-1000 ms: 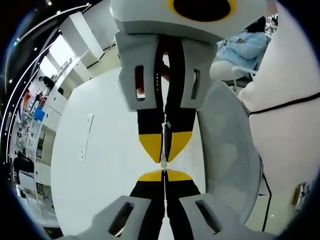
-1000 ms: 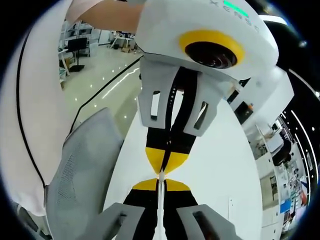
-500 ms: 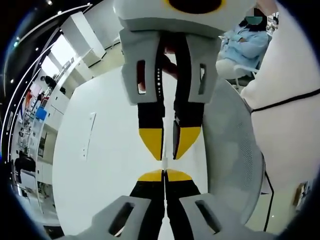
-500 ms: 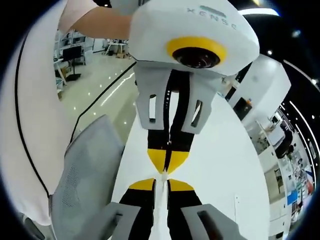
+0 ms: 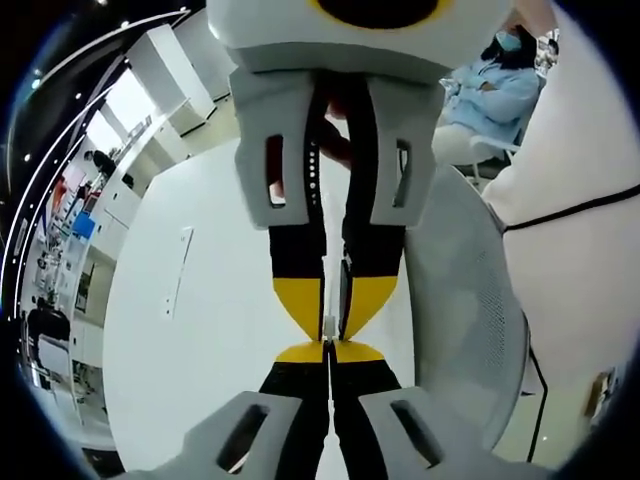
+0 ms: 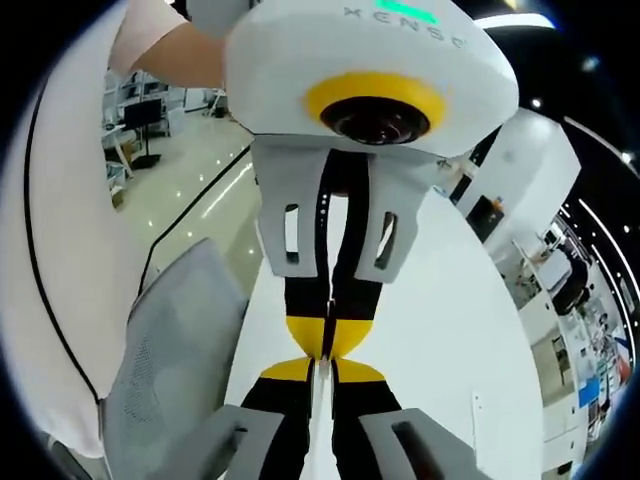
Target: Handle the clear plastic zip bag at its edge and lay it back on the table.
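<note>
In the left gripper view the left hand-held gripper [image 5: 328, 352] has its jaws pressed together, tip to tip with the right hand-held gripper [image 5: 331, 318], slightly parted, above the white table [image 5: 200, 330]. In the right gripper view its jaws stand slightly apart; the zip bag cannot be made out, a grey mesh chair [image 6: 170, 350] alongside

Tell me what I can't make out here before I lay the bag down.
- Zip bag: both views, at most an edge-on sliver; the tongs hide the rest.
- Left tongs grip, left gripper view: bag too thin to confirm.
- Table beneath, right gripper view: right tongs cover the landing spot.
</note>
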A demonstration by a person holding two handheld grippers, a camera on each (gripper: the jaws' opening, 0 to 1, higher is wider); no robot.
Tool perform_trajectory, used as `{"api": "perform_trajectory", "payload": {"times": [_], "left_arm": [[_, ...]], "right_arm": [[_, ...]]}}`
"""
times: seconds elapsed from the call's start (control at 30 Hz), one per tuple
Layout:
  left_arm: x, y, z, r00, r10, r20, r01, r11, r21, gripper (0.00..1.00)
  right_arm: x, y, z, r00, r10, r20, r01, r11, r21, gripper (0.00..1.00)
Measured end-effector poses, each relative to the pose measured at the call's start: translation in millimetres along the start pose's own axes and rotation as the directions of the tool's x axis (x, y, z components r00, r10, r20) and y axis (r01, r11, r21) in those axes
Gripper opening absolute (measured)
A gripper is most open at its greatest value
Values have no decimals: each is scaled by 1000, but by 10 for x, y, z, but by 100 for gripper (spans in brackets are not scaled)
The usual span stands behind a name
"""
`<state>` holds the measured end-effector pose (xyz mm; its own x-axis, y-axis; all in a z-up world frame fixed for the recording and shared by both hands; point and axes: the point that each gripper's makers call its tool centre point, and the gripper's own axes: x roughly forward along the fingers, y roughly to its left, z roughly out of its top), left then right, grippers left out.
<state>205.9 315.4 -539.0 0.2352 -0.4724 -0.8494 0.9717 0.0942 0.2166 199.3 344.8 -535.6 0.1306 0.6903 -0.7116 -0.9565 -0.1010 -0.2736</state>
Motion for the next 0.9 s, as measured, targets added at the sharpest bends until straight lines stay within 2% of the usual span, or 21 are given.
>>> {"api": "perform_trajectory", "payload": {"times": [0.37,0.53,0.9], "left_arm": [[13,-16,24,1000,-6,7,6,1000,0,0],[-3,-9,-11,1000,-6,4,6,1000,5,0],[-27,-12,23,1000,-7,28,7,1000,-3,0]], "right_arm": [[-30,-7,-16,1000,6,-25,-7,999,-46,0],[-45,-11,-66,998,1,-56,-3,999,-47,0],[-99,-23,-160,997,-1,-75,-2,999,-45,0]]}}
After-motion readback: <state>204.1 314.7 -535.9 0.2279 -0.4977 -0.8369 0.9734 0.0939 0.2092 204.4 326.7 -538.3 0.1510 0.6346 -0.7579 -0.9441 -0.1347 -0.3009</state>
